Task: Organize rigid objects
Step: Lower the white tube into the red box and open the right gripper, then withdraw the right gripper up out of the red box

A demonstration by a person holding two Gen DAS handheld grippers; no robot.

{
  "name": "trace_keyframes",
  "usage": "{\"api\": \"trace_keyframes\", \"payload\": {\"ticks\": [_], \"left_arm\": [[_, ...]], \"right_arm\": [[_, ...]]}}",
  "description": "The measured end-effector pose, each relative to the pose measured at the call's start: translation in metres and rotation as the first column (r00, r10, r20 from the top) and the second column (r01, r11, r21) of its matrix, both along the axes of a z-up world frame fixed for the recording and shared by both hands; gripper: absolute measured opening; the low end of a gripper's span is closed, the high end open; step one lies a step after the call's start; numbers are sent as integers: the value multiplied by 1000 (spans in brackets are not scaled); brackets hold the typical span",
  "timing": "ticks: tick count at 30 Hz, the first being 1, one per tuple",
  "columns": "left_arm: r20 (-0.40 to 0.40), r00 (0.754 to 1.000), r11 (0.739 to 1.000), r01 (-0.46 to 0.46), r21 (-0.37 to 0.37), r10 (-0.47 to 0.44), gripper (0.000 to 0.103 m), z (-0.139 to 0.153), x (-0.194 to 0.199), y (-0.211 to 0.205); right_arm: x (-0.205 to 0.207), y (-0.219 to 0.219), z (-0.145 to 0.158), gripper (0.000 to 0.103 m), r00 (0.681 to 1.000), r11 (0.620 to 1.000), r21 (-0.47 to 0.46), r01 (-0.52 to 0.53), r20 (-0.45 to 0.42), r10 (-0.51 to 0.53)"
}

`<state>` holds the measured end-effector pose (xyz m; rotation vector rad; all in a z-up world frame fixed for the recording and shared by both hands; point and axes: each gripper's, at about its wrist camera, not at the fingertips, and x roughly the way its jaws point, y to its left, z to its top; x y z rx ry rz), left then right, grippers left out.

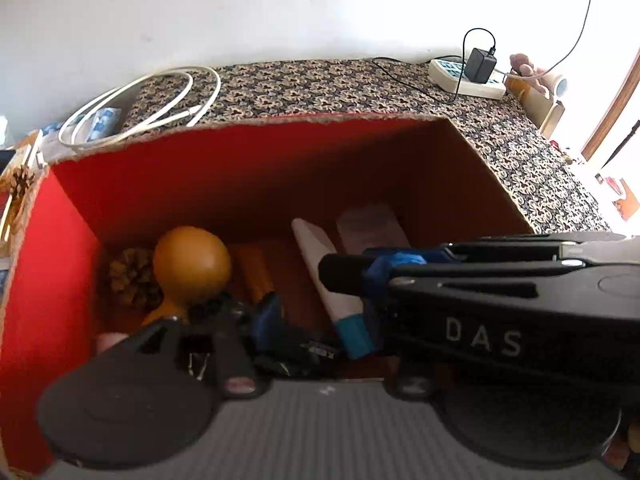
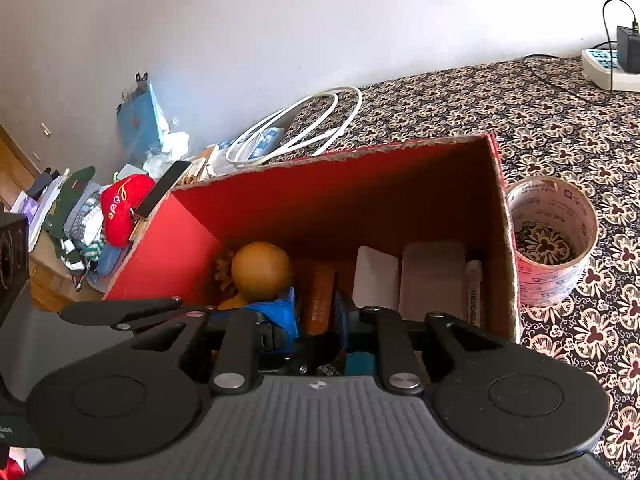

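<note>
Both claws reach into the red box (image 2: 192, 240) beside the gourd (image 2: 262, 266), stowing items: right claw (image 2: 312, 332) closed, apparently empty; left claw (image 1: 304, 320) part-open, grip unclear.

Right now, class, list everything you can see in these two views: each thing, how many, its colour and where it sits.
box: one, red inside, on the patterned cloth
gourd: one, orange, in the box, left
pine cone: one, brown, beside the gourd
white packs: two, in the box, right
tape roll: one, printed, right of the box
cable: one, white, coiled behind the box
power strip: one, white, far corner
fingers: blue-tipped, both pairs inside the box
</note>
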<state>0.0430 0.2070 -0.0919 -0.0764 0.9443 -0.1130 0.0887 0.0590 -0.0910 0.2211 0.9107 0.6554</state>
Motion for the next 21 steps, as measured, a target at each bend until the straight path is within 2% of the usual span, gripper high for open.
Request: {"api": "trace_keyframes", "payload": {"ticks": [9, 14, 21], "left_arm": [[4, 1000, 1000, -8, 6, 8, 46, 1, 0, 0], [10, 1000, 998, -27, 55, 27, 51, 4, -3, -5], [15, 997, 992, -75, 98, 74, 53, 12, -14, -3]], "right_arm": [[-8, -10, 6, 3, 999, 998, 31, 51, 18, -51], [-17, -12, 10, 6, 996, 997, 29, 71, 47, -72], [-29, -24, 14, 9, 993, 991, 89, 105, 36, -108]]}}
